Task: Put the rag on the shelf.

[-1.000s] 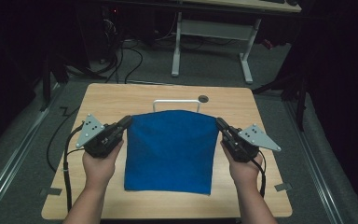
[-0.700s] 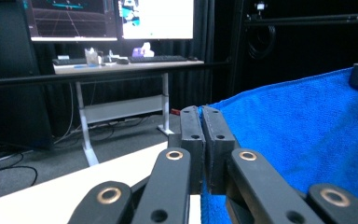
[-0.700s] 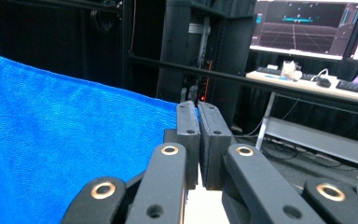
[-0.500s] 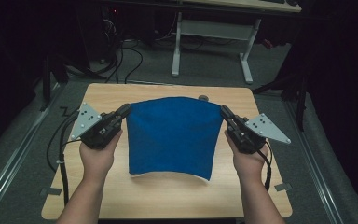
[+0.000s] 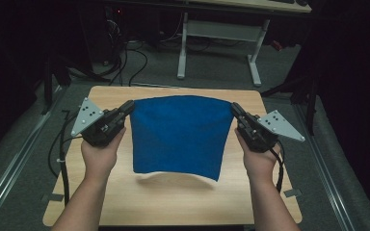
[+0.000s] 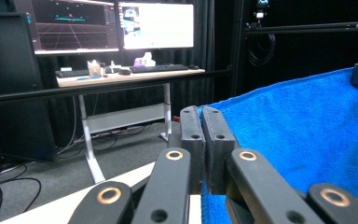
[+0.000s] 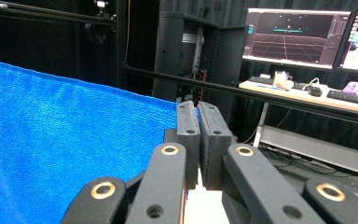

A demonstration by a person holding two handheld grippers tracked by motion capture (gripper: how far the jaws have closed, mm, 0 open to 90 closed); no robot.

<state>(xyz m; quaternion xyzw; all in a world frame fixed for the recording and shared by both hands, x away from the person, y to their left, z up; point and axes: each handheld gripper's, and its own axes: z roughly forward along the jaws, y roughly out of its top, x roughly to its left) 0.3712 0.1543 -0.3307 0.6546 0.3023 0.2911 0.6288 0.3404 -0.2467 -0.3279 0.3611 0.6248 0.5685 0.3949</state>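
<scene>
My left gripper [image 5: 127, 107] and right gripper [image 5: 234, 109]: jaws clamped on far corners of blue cloth [image 5: 179, 134]. Cloth hangs stretched between them above table [image 5: 173, 202], near edge free. Lift done; fold or laydown left, I judge.

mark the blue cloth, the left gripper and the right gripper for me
blue cloth [image 5: 178, 132], high view, middle of the hanging sheet
left gripper [image 5: 129, 107], high view, jaw tips at cloth's corner
right gripper [image 5: 234, 109], high view, jaw tips at cloth's other corner
</scene>
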